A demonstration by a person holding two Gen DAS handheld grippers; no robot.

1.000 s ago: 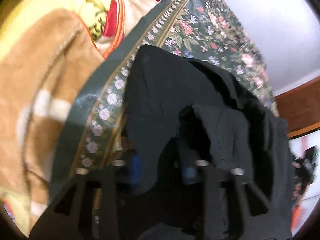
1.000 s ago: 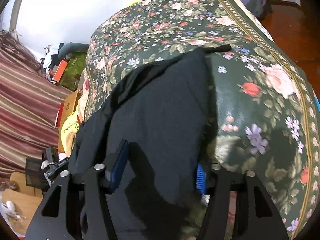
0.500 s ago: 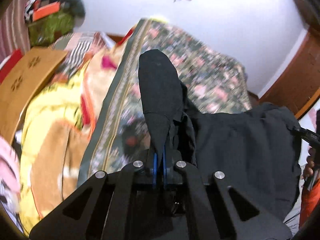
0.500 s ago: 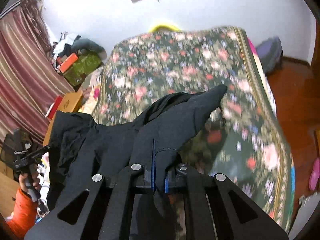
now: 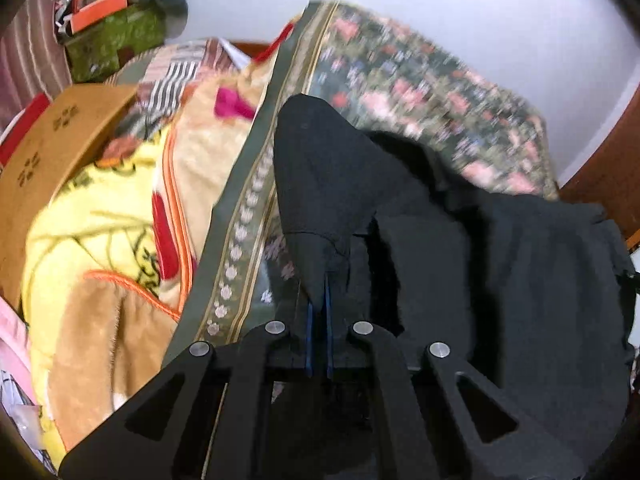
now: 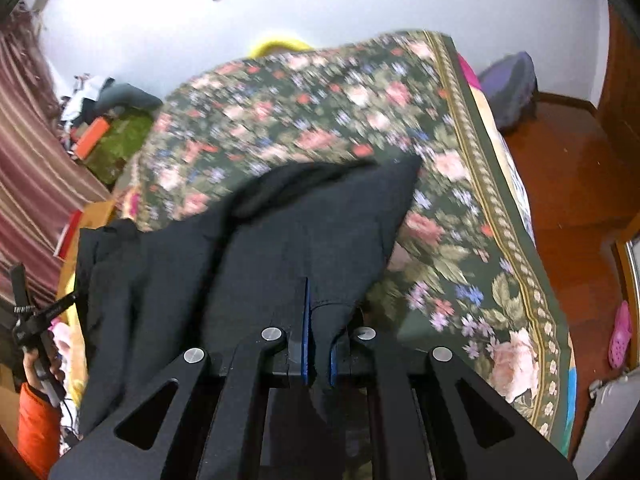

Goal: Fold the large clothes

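Both grippers have a bite of the same black garment (image 5: 500, 264) right now. The left gripper (image 5: 318, 300) is pinched tight on one corner of it, with the cloth peaking up in a little tent just past the blue pads. The right gripper (image 6: 318, 320) is clamped on another corner the same way, fabric bunched between its fingers. The rest of the garment sags between the two grips and drapes over the near part of the floral bedspread (image 6: 360, 112), partly lifted, partly lying on it.

My read on the fabric: it's soft and floppy with zero stiffness. It hangs in deep folds and slumps wherever it isn't held. Looks like a mid-weight knit or sweatshirt cloth, so not heavy, but big enough that the middle will drag on the bed unless it's raised well clear. Doesn't look slippery, and nothing fragile about it, so a firm pinch is fine.

Corners or a hem edge seem like the right place to hold it, which is roughly what's happening. Grabbing mid-panel would just make a lump. I'd guess keeping the two grips pulled apart is what gets a straight edge to fold along.

There's a heap of yellow and tan blankets (image 5: 100, 220) off to the left, beside the bedspread and not touching the garment as far as I can see.
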